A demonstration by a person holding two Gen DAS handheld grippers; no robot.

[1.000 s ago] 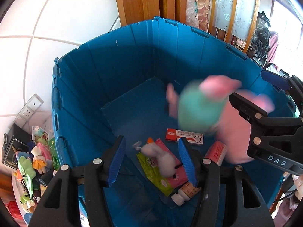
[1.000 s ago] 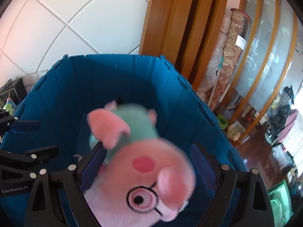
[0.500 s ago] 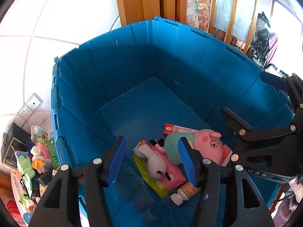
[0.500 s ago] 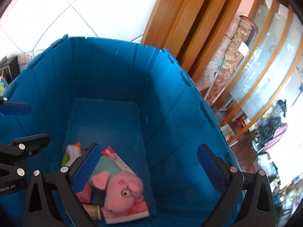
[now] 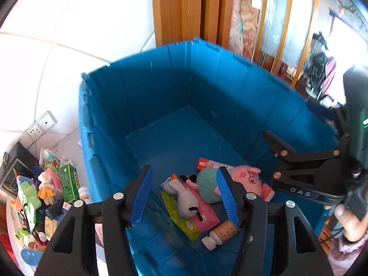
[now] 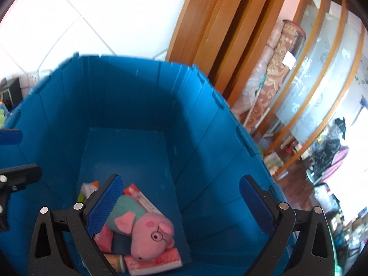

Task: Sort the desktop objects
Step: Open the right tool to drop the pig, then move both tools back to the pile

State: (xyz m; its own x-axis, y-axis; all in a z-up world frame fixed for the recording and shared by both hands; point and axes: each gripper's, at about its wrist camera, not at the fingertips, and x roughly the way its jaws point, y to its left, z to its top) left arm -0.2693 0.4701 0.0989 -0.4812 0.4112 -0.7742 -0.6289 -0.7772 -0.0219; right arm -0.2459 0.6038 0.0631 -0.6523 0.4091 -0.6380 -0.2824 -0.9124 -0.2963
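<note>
A pink pig plush (image 5: 246, 179) in a green dress lies on the floor of the deep blue crate (image 5: 161, 96), on top of a red box. It also shows in the right wrist view (image 6: 147, 234). Beside it lie a grey-white plush (image 5: 186, 197), a pink packet (image 5: 204, 214), a green packet (image 5: 177, 216) and a small bottle (image 5: 220, 232). My left gripper (image 5: 184, 197) is open and empty above the crate's near end. My right gripper (image 6: 181, 209) is open wide and empty above the crate (image 6: 138, 105).
Left of the crate, several toys, a green box (image 5: 70, 181) and small bottles lie heaped on the desk. A wall socket (image 5: 38, 131) sits behind them. White tiled wall and a wooden door frame (image 5: 181, 9) stand behind the crate.
The pig plush left my right gripper, dropped into the crate and now lies still on the red box. My right gripper opened wide and pulled back. The left gripper stayed open.
</note>
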